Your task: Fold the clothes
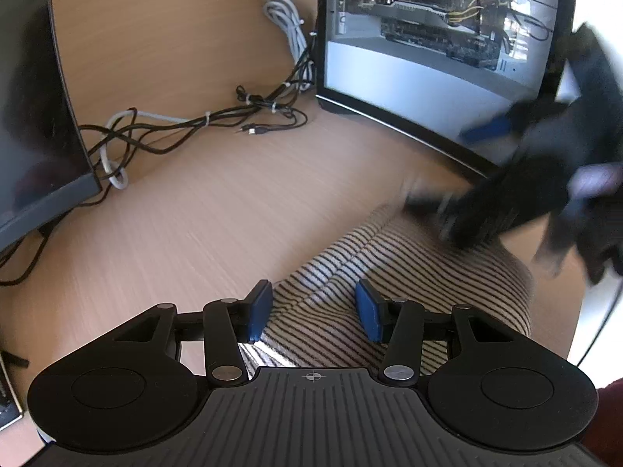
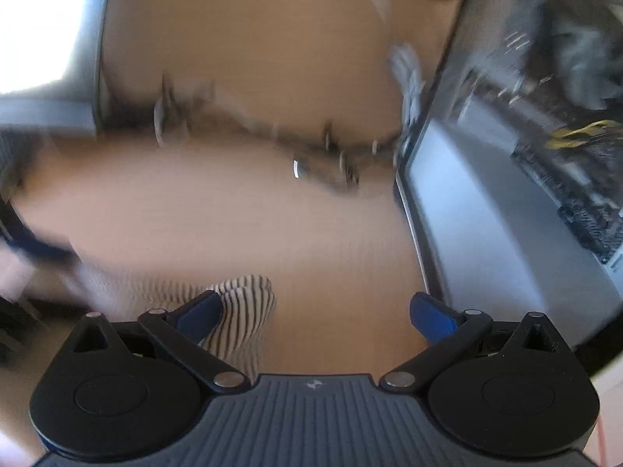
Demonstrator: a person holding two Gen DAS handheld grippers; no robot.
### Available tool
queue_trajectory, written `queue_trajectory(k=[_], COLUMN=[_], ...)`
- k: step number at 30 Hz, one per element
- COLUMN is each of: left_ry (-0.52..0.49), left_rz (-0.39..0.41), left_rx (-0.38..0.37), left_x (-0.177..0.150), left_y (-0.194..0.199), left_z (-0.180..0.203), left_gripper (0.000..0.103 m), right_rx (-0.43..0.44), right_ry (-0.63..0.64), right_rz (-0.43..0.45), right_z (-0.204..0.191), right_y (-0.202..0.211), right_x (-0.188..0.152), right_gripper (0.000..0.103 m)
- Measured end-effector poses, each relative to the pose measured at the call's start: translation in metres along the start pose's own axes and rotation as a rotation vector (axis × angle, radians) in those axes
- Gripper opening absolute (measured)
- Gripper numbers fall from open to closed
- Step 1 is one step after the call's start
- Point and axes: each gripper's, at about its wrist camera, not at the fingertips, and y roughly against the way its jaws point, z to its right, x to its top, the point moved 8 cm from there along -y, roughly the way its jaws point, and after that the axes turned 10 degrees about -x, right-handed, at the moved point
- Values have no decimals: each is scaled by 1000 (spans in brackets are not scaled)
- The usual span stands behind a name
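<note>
A cream garment with thin dark stripes (image 1: 409, 272) lies bunched on the wooden desk (image 1: 202, 202). My left gripper (image 1: 313, 309) is open, its blue pads on either side of a raised fold of the cloth without pinching it. The right gripper shows in the left wrist view as a blurred black shape (image 1: 545, 179) over the garment's far edge. In the right wrist view my right gripper (image 2: 317, 313) is wide open; a striped corner of the garment (image 2: 241, 311) lies beside its left finger (image 2: 200, 311). That view is heavily motion-blurred.
A glass-sided computer case (image 1: 436, 31) stands at the back right. A dark monitor (image 1: 35, 116) stands at the left. A tangle of black and white cables (image 1: 202, 120) lies on the desk between them. Bare desk surface lies left of the garment.
</note>
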Motion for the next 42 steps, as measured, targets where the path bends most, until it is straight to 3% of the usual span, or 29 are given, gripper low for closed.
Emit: queue_trajectory(k=[5,6,7,9,12,14,16,18,21,24,30,34,38,42], left_ry=[-8,-18,-34,-79,-117,-114,-80,-5,72,119,262,355,444,420], left_rz=[22,28,30,22,-22,-71,-103,-108,-107,-100,-89,-65,-38,-42], left_rx=[-53,-77,-99,-133,-163,-175,-192,-221,-253,-252,-206,-196,-262,-278], left_x=[11,16,21,28,30,25,18,16,9,3,-18,-31,-33,-30], left_y=[12,16,19,21,8,-10,-23,-28,-29,-24,1,15,14,12], left_z=[-3,-3,-3,-3,-3,-8,-14,-23,-32,-35,-41,-28,-1,21], left_gripper=[56,65,81,89,89,87,93,95,95,92,87,87,86,86], right_rx=[-20,-12,3,37,151,279,405,469,480,488,504,467,457,413], right_ry=[29,14,-24,-121,-292,-410,-491,-539,-590,-575,-545,-359,-187,-58], right_rz=[-8,-16,-27,-48,-106,-167,-230,-289,-370,-359,-338,-216,-88,18], right_z=[-7,-4,2,16,33,34,29,22,15,10,2,-18,-41,-44], right_y=[-11,-9,-4,8,33,49,60,64,54,39,9,-14,-26,-23], right_x=[-4,-5,-6,-7,-20,-38,-58,-77,-92,-77,-46,-13,16,41], right_gripper=[103,103,103,103,103,102,92,87,86,81,81,81,81,82])
